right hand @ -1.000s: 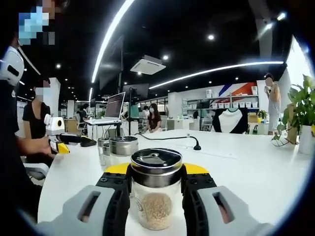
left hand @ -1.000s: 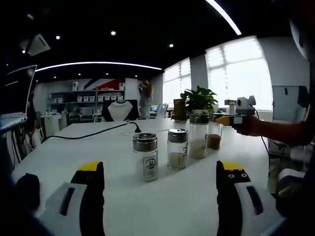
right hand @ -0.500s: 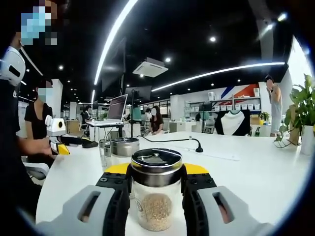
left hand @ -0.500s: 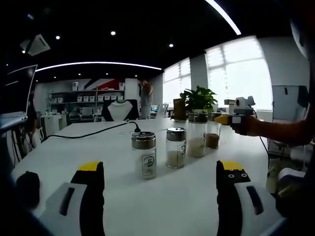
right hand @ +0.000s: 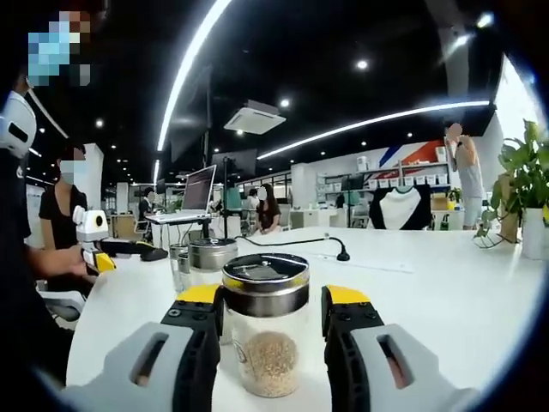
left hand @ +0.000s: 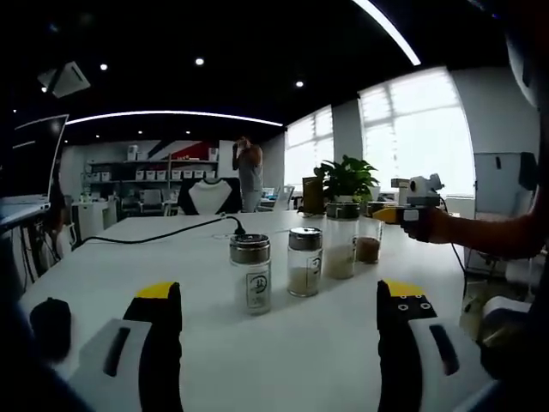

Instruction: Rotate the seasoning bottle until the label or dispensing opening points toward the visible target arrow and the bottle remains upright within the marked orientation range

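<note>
Seasoning bottle, lower centre of right gripper view btwn the jaws of the right gripper: clear glass body w/ grainy fill, steel cap, upright on the white table; jaws flank it w/ a gap on its right side, so spread, not pinching — left-side contact hard to tell. Judged rigid, smooth, prob. slippery and breakable, light-to-moderate; best held low on the glass body under the cap, gentle squeeze, turned w/o tipping. Left gripper at bottom of left gripper view, jaws wide apart and empty, well short of the row of shakers at centre frame.
</note>
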